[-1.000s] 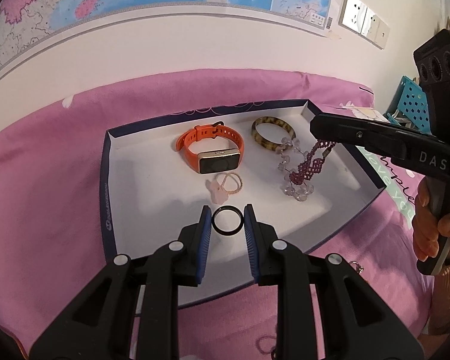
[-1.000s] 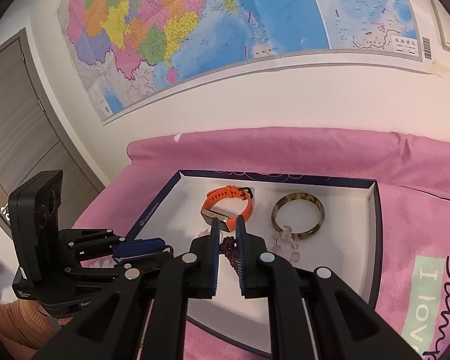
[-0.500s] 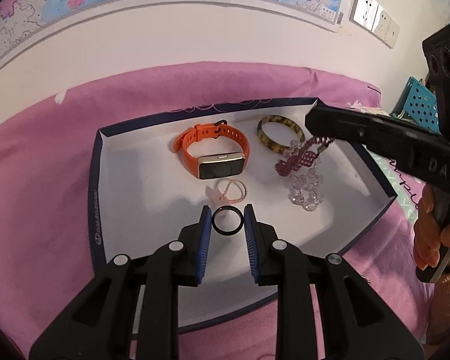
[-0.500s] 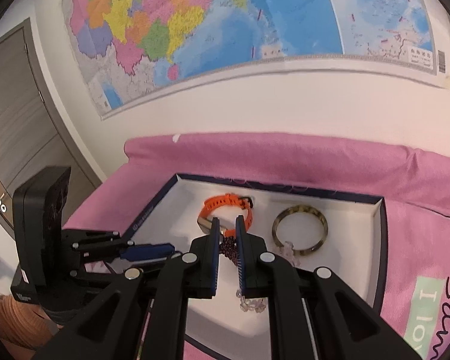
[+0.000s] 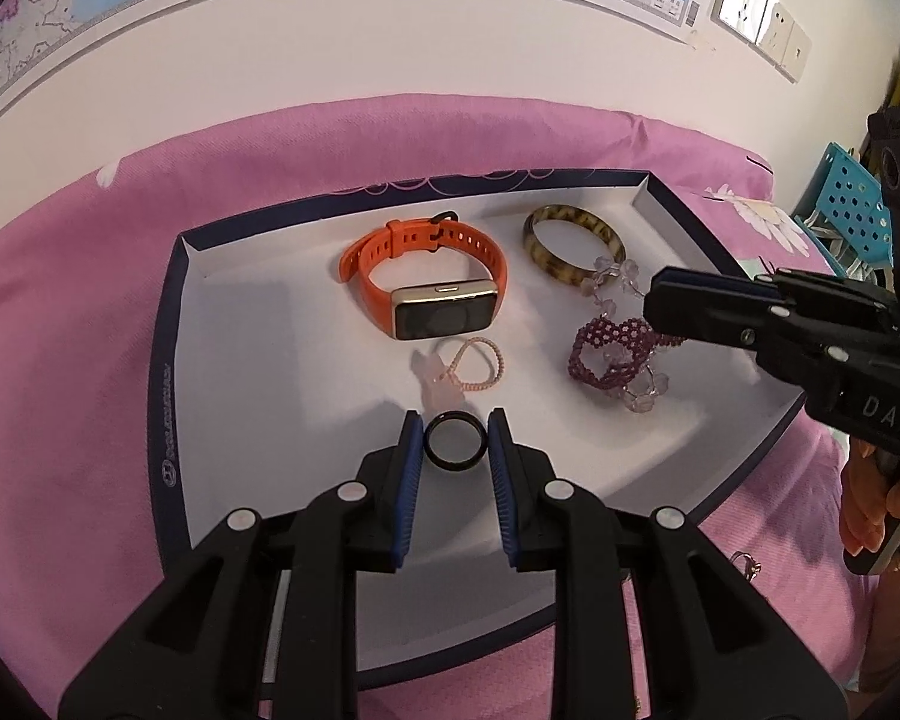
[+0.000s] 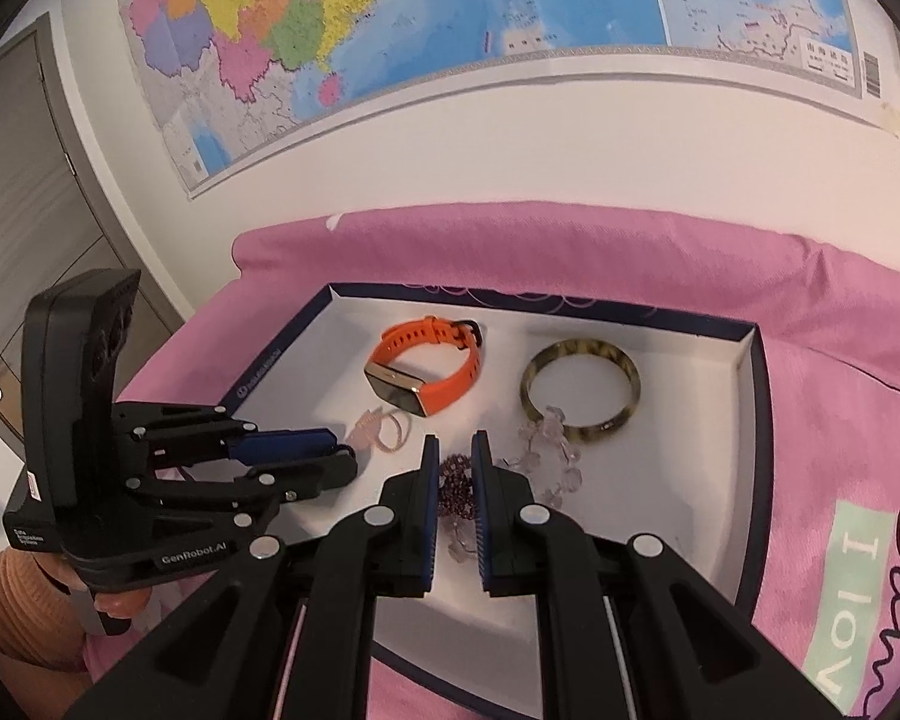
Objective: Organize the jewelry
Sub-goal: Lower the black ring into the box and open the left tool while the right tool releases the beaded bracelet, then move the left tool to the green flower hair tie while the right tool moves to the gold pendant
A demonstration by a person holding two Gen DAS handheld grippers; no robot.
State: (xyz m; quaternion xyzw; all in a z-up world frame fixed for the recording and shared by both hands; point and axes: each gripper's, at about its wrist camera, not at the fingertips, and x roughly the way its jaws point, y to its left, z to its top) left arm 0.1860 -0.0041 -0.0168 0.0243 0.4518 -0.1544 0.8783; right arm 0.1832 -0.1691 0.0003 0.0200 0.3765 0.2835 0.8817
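A white tray (image 5: 168, 420) with a navy rim lies on pink cloth. My left gripper (image 5: 455, 438) is shut on a black ring (image 5: 455, 449) just above the tray's near part. My right gripper (image 5: 654, 306) comes in from the right, shut on a purple beaded bracelet (image 5: 609, 351) that sags over a clear crystal bracelet (image 5: 642, 396). The tray also holds an orange smart band (image 5: 426, 288), a tortoiseshell bangle (image 5: 573, 243) and a pink bead ring (image 5: 468, 369). The right wrist view shows the right gripper (image 6: 455, 450) pinching the purple bracelet (image 6: 455, 480), with the left gripper (image 6: 342, 451) to its left.
Pink bedding (image 5: 90, 300) surrounds the tray, against a white wall with a map (image 6: 450, 30). A blue perforated basket (image 5: 852, 210) stands at the far right. A small metal piece (image 5: 747, 564) lies on the cloth by the tray's near right corner. A grey door (image 6: 24, 210) is at the left.
The purple bracelet in the right gripper has sunk and bunched up over the crystal beads. The left gripper, still holding the black ring, has edged closer to the tray.
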